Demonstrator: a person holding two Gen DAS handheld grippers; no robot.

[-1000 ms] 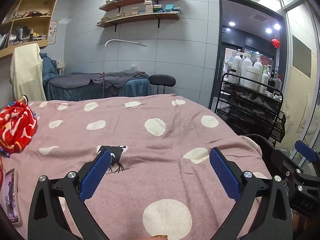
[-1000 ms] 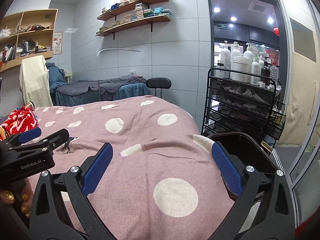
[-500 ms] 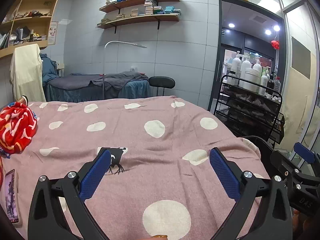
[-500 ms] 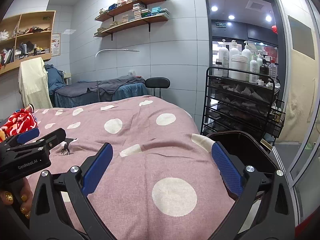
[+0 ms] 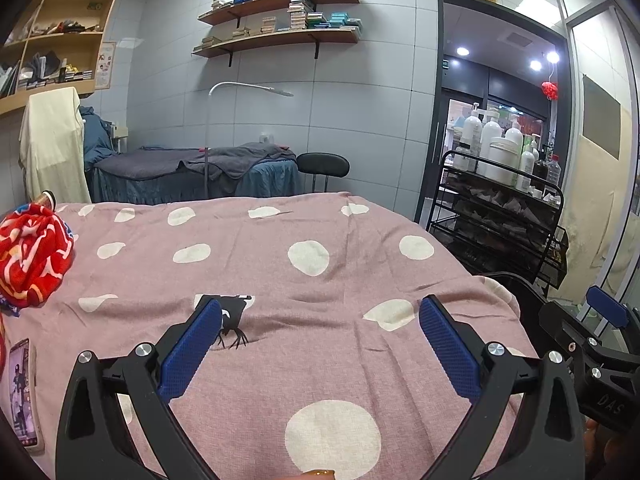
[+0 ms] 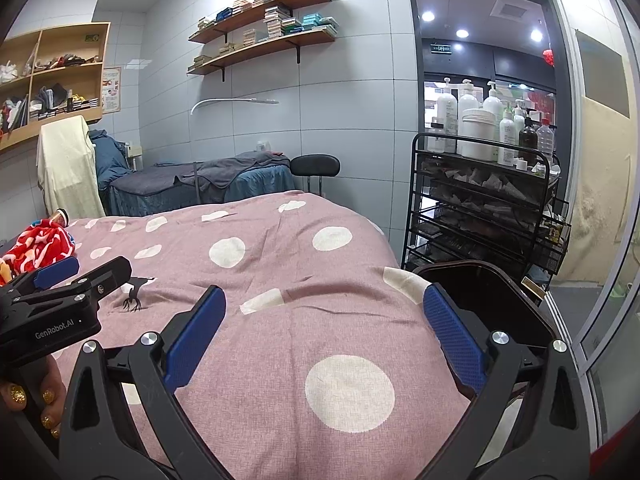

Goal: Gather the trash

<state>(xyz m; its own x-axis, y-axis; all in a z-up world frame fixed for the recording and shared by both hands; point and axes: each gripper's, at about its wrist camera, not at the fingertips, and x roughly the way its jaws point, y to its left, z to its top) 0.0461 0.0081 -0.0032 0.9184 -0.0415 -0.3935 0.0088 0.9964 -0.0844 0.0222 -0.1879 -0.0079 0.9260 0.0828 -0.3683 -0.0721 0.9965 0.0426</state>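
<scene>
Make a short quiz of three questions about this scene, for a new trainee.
1. True or false: the left gripper is shut on a piece of trash.
2. What stands on the top of the black wire cart? A) white bottles B) folded towels C) a lamp
3. Fill in: the red patterned cloth lies on the ____ side of the pink spotted blanket, as the left wrist view shows it.

Key:
1. False. Its jaws stand wide apart with nothing between them, and so do those of the right gripper.
2. A, the white bottles.
3. Left.
</scene>
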